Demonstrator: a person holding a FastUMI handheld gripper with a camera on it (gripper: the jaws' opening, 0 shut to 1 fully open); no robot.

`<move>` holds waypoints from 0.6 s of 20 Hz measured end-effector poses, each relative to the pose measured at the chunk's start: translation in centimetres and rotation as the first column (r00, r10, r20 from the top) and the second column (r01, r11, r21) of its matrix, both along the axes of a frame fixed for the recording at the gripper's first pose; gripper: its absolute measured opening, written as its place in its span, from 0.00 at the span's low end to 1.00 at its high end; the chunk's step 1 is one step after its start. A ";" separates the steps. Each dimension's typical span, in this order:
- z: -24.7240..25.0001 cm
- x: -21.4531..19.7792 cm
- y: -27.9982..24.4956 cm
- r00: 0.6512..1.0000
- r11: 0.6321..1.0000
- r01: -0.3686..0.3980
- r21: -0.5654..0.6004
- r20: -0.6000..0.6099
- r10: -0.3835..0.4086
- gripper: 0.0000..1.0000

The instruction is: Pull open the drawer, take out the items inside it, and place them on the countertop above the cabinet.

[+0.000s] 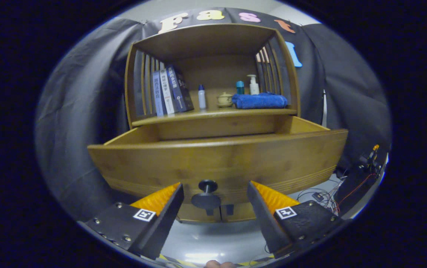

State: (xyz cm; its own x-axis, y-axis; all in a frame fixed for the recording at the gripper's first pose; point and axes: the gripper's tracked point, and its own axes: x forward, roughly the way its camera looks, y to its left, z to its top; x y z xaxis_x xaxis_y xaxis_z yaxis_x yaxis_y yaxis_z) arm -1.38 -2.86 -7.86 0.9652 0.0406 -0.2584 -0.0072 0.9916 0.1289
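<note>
The wooden drawer (217, 160) of the cabinet stands pulled out toward me, its front panel close ahead. A dark round knob (207, 185) sticks out of the panel's lower middle. My gripper (215, 188) is open, and the knob sits between the two fingertips without either touching it. The drawer's inside is hidden behind its front panel. Above the drawer lies the countertop (213, 113) with a folded blue towel (260, 100) on its right side.
On the countertop stand several books (170, 91) at the left, a small white bottle (201, 97), a little pot (224, 99), a teal bottle (239, 87) and a pump bottle (253, 85). Slatted side walls and a top board enclose it. Cables (321, 195) lie on the floor at the right.
</note>
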 end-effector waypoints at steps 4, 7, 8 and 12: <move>4.5 -0.4 -0.6 0.999 1.000 -0.016 0.004 0.033 0.016 1.00; 7.4 -0.2 -0.9 1.000 0.999 -0.011 0.037 0.013 0.010 1.00; 8.6 0.2 -1.1 1.000 0.999 -0.002 0.052 0.015 0.002 1.00; 12.1 2.9 -2.1 0.999 0.999 0.029 0.014 0.037 -0.029 1.00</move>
State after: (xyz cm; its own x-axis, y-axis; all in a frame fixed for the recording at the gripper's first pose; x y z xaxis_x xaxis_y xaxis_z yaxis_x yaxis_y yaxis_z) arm 1.49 -4.93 4.24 0.9750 0.0157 -0.2217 0.0164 0.9897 0.1421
